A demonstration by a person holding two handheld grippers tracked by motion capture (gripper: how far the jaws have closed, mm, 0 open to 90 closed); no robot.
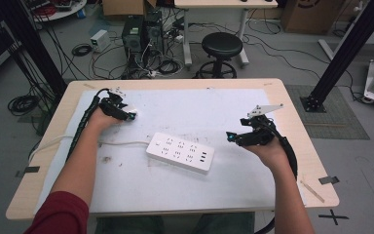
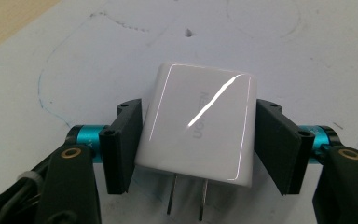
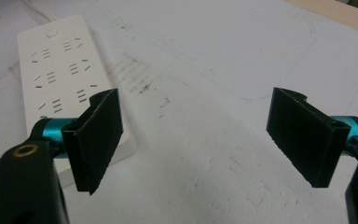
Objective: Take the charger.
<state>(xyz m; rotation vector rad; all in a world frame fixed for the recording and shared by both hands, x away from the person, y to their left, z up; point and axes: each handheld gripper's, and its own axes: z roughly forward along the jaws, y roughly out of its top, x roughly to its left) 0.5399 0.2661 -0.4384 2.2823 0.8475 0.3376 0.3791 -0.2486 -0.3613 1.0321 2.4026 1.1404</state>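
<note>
A white plug-in charger (image 2: 200, 112) with two metal prongs lies on the white mat, prongs pointing back toward the hand. My left gripper (image 2: 198, 144) has a black pad against each of its sides and is shut on it. In the high view this gripper (image 1: 130, 115) sits low at the mat's left, with a bit of the white charger (image 1: 134, 116) at its tip. A white power strip (image 1: 180, 152) lies flat in the middle of the mat. My right gripper (image 1: 230, 138) hovers just right of the strip, its jaws wide open and empty (image 3: 196, 135); the power strip (image 3: 60, 65) lies beyond its left jaw.
The strip's white cord (image 1: 121, 143) runs left, passing under the left forearm. A white mat (image 1: 199, 107) covers most of the wooden table (image 1: 299, 146). Beyond the far edge are a black stool (image 1: 221, 46), cables and computer cases on the floor.
</note>
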